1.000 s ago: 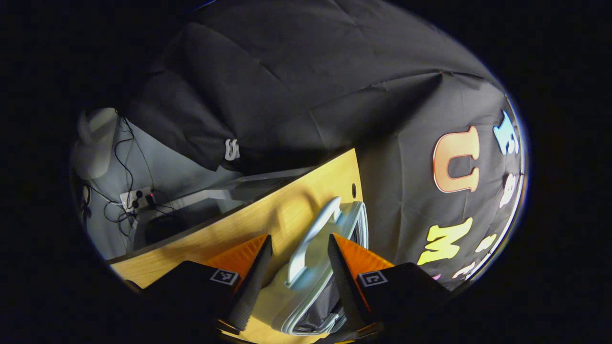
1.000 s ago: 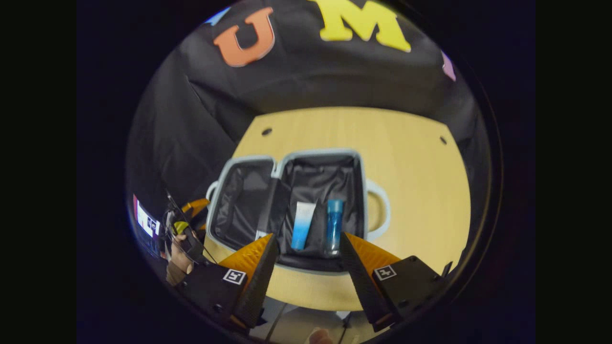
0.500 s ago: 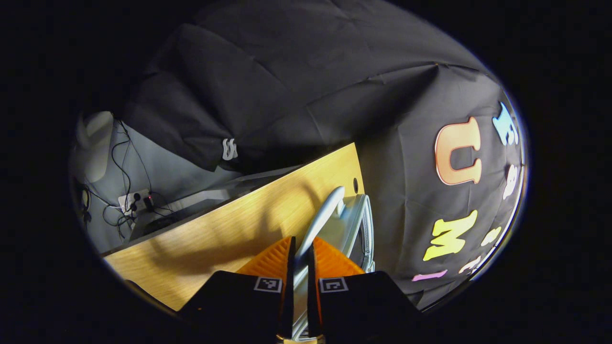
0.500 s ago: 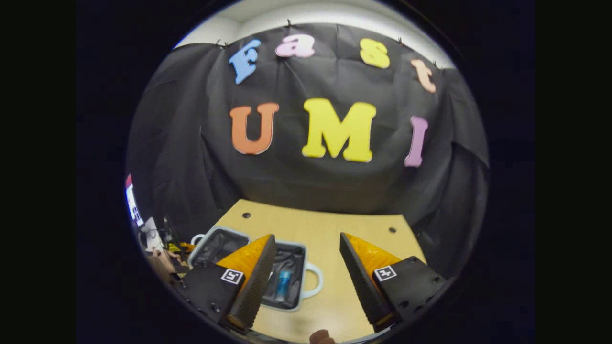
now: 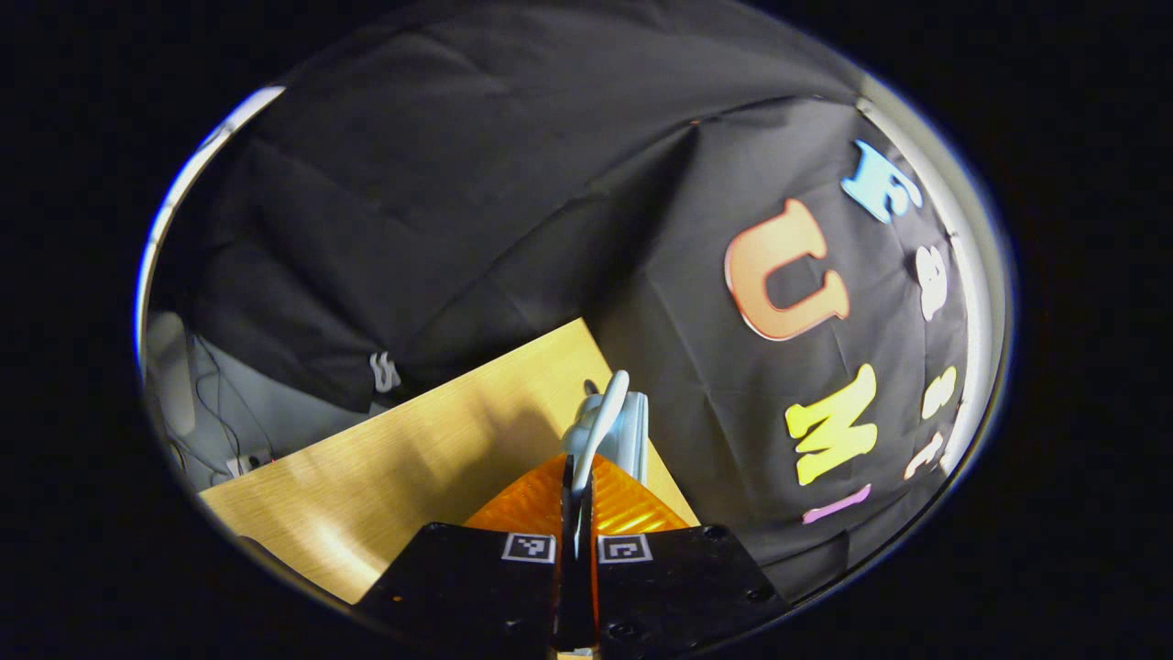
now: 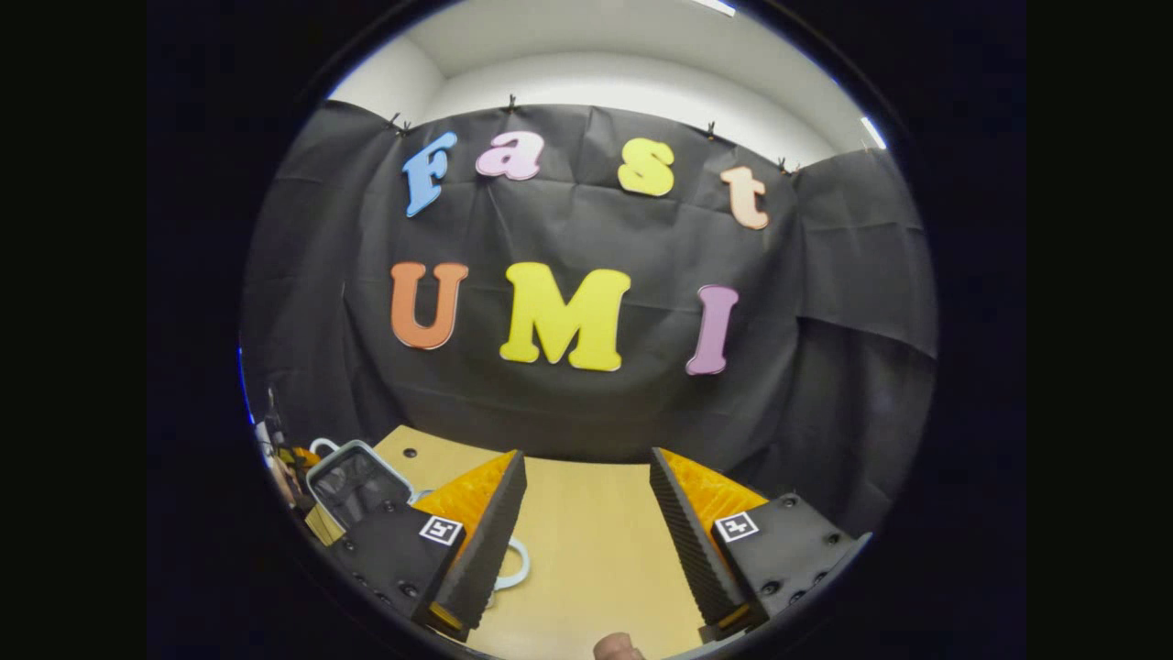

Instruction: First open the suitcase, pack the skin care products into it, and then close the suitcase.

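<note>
A light wooden bench (image 6: pixel 586 550) is carrying the pale grey suitcase (image 6: pixel 353 477), which is sitting at its left side in the right gripper view, one half tilted up, its looped handle (image 6: pixel 513 568) lying on the wood.

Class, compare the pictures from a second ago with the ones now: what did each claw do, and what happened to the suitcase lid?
The left claw closed on the lid's handle and swung the lid up from lying flat. The right claw drew back and tilted upward off the suitcase, over the table. It stayed open, holding nothing.
</note>
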The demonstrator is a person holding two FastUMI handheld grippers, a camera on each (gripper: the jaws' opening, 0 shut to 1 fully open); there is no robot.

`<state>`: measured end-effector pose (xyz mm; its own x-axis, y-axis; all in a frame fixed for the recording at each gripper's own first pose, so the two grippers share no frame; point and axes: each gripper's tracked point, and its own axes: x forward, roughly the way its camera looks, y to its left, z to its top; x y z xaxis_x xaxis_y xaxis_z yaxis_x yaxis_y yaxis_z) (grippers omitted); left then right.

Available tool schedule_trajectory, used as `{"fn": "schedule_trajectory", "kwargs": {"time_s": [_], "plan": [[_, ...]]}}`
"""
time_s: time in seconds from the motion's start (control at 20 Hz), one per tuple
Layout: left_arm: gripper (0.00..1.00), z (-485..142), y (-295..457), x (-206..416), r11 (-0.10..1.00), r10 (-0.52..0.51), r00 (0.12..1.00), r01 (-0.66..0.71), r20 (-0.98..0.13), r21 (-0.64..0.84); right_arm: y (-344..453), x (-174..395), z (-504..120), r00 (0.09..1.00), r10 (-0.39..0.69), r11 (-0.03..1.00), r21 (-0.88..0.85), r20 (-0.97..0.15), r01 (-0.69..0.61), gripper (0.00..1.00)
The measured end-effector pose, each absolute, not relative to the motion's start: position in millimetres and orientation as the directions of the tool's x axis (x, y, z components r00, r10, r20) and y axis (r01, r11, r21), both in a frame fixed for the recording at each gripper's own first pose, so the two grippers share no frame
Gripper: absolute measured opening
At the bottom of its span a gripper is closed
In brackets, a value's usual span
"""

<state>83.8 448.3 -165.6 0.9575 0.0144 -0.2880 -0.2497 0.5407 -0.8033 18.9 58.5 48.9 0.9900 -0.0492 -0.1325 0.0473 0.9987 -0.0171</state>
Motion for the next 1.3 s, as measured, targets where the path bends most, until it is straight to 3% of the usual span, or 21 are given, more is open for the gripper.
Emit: {"fn": "schedule_trajectory", "kwargs": {"time_s": [0.3,0.7,1.15,1.3], "plan": [[0.03,-65,353,91,0.812,0.081,0.974,-0.186,-0.21,-0.553,3,6,45,0.994,-0.02,1.0,0.013,-0.112,0.021,0.81],[0.03,-35,213,94,0.9,0.104,0.983,-0.158,-0.151,-0.406,-85,-6,29,0.995,0.023,1.0,-0.017,-0.097,-0.025,0.81],[0.03,-72,118,98,0.947,0.122,0.983,-0.157,-0.141,-0.278,-150,-7,-23,0.985,0.04,0.999,-0.028,-0.167,-0.045,0.81],[0.03,-88,98,99,0.969,0.156,0.981,-0.175,-0.116,-0.172,-156,-4,-46,0.98,0.052,0.998,-0.014,-0.19,-0.055,0.81]]}}
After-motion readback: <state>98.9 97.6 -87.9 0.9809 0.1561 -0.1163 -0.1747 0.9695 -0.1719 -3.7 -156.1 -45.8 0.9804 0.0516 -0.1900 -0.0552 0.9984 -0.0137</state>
